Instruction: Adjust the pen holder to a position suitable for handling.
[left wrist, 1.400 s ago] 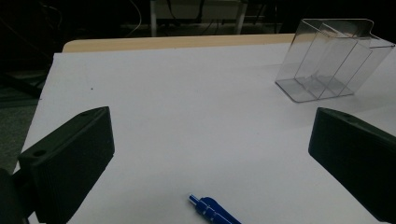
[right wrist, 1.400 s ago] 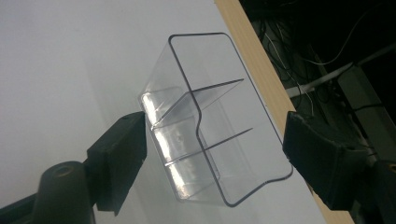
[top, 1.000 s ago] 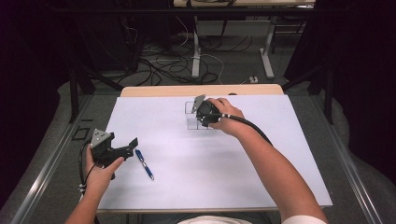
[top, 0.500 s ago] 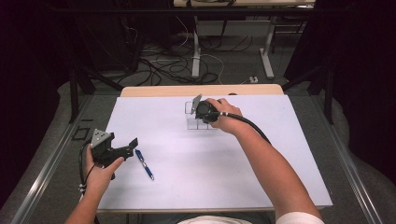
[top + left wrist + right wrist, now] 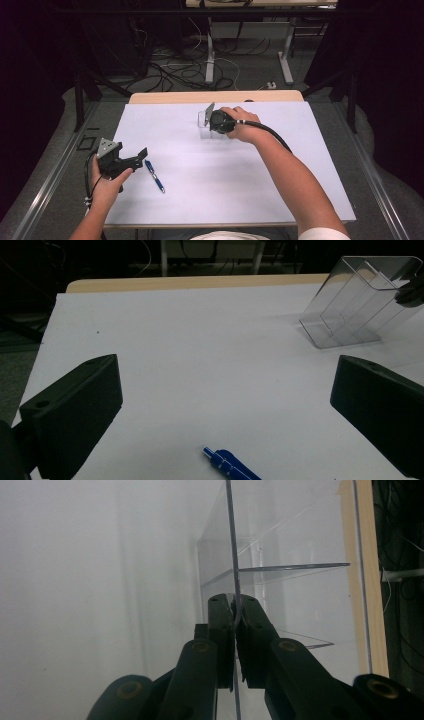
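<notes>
**Right gripper clamps the clear holder's wall; left waits open over the pen**

The right gripper (image 5: 214, 121), seen just above the middle of the high view, has its jaws closed on a thin wall of the clear plastic holder (image 5: 357, 300). In the right gripper view that wall runs straight up the frame between the two black jaws, pinched on its edge, with the holder's inner dividers showing beyond it to the right. In the left gripper view, at the upper right of the frame, the holder leans back on one low edge rather than sitting flat, so the grip on the wall is probably what keeps it tilted.

The left gripper (image 5: 131, 159) sits at the lower left of the high view with its jaws spread wide and nothing between them. The blue pen (image 5: 154, 176) lies flat on the white table cover (image 5: 280, 200) just beside it, and its tip shows at the bottom centre of the left gripper view between the open jaws, which suggests the pen is being lined up for a pick.

The holder stands near the cover's far edge, where a strip of the wooden tabletop (image 5: 170, 97) shows. The bare cover between pen and holder leaves open room to carry the pen across. The left gripper is close to the cover's left edge.
</notes>
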{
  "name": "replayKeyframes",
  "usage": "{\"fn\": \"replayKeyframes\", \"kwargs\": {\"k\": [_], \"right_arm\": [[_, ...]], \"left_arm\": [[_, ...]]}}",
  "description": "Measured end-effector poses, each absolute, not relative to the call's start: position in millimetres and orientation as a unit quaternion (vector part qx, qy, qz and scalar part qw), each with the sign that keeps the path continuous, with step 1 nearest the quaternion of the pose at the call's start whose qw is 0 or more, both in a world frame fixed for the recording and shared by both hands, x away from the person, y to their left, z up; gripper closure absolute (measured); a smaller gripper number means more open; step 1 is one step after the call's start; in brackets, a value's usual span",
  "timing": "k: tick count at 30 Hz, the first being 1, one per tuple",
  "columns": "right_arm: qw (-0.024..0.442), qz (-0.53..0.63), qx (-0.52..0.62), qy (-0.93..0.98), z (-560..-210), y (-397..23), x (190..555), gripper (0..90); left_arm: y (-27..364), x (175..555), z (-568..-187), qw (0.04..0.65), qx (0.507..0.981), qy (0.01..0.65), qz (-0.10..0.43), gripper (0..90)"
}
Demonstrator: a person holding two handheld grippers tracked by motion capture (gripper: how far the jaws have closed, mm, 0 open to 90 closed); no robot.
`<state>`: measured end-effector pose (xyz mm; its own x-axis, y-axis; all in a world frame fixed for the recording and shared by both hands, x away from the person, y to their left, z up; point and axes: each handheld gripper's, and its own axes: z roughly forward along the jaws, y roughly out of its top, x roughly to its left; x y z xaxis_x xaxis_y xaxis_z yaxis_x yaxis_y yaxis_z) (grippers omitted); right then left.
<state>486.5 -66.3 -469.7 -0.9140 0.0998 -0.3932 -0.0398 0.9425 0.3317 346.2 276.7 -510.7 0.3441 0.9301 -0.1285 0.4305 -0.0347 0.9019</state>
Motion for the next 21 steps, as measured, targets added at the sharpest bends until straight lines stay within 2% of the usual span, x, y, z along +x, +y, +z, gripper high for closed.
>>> {"fn": "replayKeyframes", "kwargs": {"k": [21], "right_arm": [[0.166, 0.144, -0.034, 0.975, -463.1, -65.3, 446.9, 89.3]], "left_arm": [[277.2, 345.8, -509.8, 0.471, 0.67, 0.509, 0.266, 0.1]]}}
